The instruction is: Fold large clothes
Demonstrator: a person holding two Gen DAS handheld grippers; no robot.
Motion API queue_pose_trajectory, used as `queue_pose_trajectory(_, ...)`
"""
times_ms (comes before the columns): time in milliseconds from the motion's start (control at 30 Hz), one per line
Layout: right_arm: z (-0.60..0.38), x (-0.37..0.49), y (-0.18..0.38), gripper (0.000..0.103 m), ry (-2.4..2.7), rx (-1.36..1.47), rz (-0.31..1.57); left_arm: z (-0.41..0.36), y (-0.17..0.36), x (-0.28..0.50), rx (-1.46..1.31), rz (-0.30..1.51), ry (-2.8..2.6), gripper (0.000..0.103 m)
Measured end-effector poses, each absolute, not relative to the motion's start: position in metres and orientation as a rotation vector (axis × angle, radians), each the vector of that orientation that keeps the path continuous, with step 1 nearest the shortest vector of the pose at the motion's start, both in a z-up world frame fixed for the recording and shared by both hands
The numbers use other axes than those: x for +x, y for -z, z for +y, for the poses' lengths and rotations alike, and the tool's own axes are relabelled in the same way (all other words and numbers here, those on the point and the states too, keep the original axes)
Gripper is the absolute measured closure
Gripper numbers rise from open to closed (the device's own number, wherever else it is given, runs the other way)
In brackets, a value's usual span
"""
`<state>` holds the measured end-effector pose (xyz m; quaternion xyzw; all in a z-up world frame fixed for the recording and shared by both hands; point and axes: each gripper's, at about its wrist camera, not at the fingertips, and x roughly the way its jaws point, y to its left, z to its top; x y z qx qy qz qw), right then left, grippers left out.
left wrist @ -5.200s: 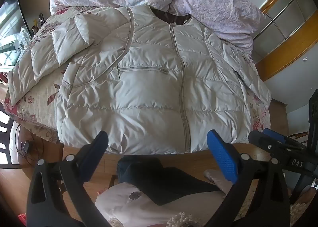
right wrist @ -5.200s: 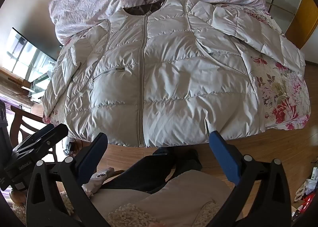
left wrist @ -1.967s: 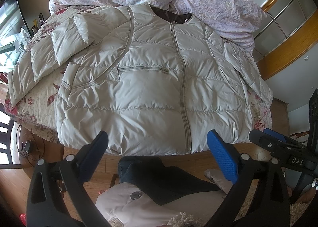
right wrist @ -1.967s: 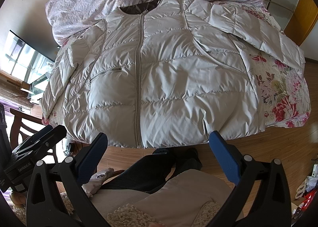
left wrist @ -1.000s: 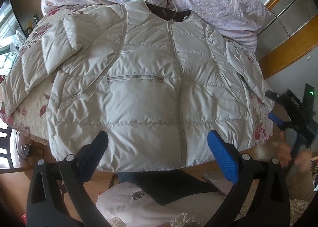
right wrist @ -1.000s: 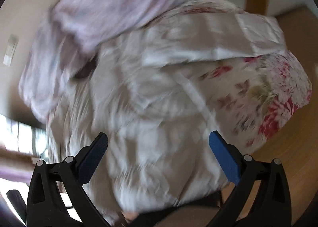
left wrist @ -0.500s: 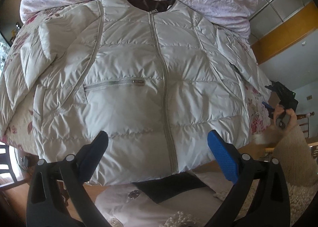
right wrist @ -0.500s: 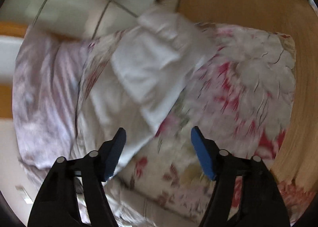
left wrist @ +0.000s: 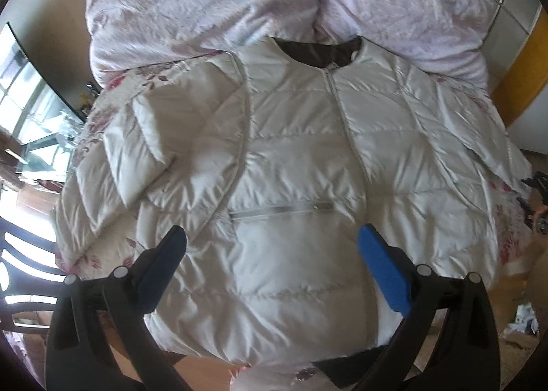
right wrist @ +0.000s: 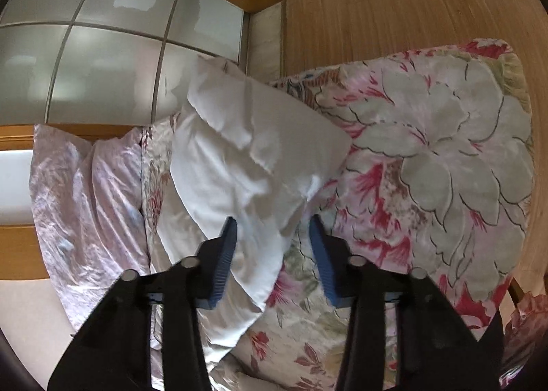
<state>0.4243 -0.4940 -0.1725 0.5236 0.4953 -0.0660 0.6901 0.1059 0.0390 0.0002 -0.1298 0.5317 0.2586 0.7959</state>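
Lying front up on the flowered bedspread (left wrist: pixel 89 124), one pale quilted jacket (left wrist: pixel 301 165) is zipped shut, with a dark lining showing at the neck and one zipped pocket across its chest. Its two sleeves spread to either side, one folded back on itself. Two lilac pillows (left wrist: pixel 212 4) rest just beyond the collar. Two grippers are in view. The left gripper (left wrist: pixel 270 250) hangs wide open above the jacket's lower front, holding nothing. The right gripper (right wrist: pixel 273 243) is closing, its jaws narrow, with the sleeve (right wrist: pixel 246 158) end between its pads; whether they press it I cannot tell.
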Motion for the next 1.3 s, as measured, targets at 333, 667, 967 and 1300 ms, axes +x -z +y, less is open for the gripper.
queue_pose_trajectory(333,-0.454,0.454,0.117,0.097,0.039,0.901,0.987,0.048,0.004,0.100,-0.285,1.130,-0.588,0.003)
queue_pose_trajectory(667,-0.355,0.461,0.027,0.097,-0.307,0.658,0.872,0.052,0.008,0.096,-0.276,1.118,-0.575,0.003)
queue_pose_trajectory(967,-0.205,0.421,-0.013,0.098,-0.739,0.532,0.922,0.059,0.010,0.088,-0.293,1.108,-0.572,0.003)
queue_pose_trajectory(1300,-0.054,0.344,0.037,0.098,-0.955,0.333,1.150,0.080,0.014,0.066,-0.352,1.097,-0.605,0.003)
